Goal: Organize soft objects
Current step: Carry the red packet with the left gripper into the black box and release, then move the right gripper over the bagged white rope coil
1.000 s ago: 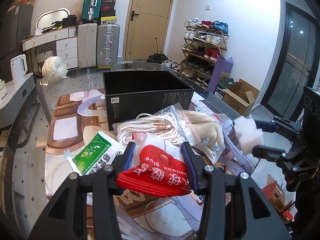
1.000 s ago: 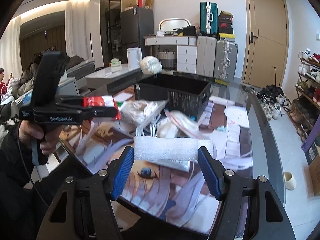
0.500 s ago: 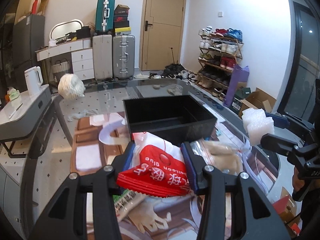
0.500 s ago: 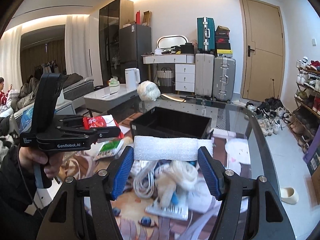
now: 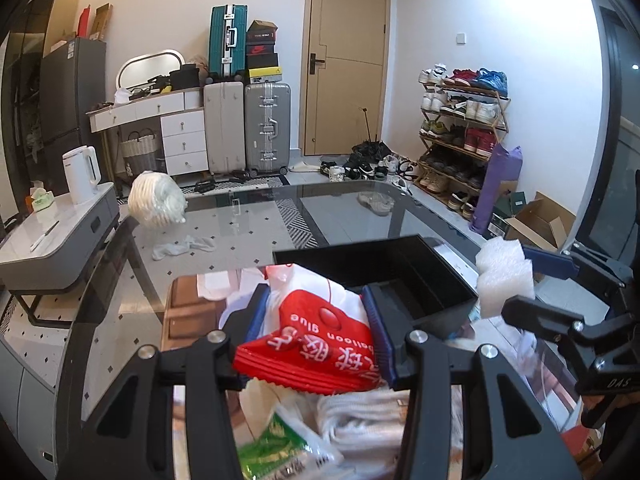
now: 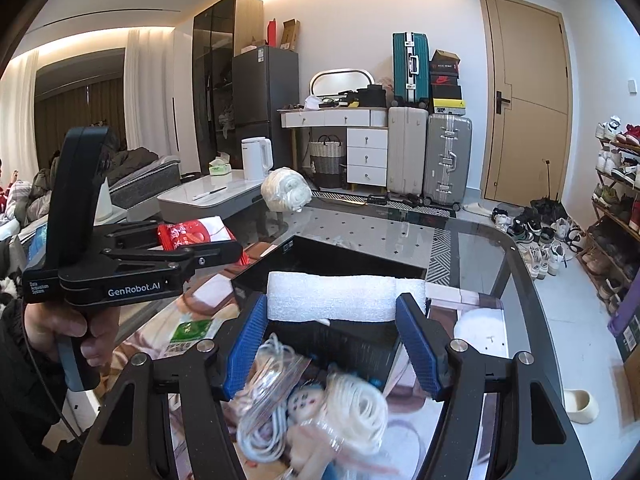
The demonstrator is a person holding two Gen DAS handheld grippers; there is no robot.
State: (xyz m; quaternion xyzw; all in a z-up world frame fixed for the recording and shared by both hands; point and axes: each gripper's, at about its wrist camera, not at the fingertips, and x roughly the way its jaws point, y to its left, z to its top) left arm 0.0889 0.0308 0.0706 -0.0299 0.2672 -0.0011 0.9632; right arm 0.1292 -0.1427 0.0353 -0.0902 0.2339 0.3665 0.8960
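My left gripper [image 5: 316, 336] is shut on a red and white balloon glue packet [image 5: 316, 344], held above the table near the left front of the open black box [image 5: 404, 276]. It also shows in the right wrist view [image 6: 192, 236]. My right gripper [image 6: 332, 330] is shut on a white foam block [image 6: 344, 296], held over the near edge of the black box [image 6: 340, 256]. The foam also shows in the left wrist view [image 5: 504, 276].
Below the grippers lie bagged white cords [image 6: 356, 412], a green packet [image 5: 276, 448] and other soft items on the printed mat on the glass table [image 6: 472, 248]. A white yarn bundle [image 5: 156, 200] sits at the table's far end. Suitcases and a shoe rack stand beyond.
Both grippers have risen and moved forward toward the black box, each keeping its object. The pile of bags now lies lower in both views.
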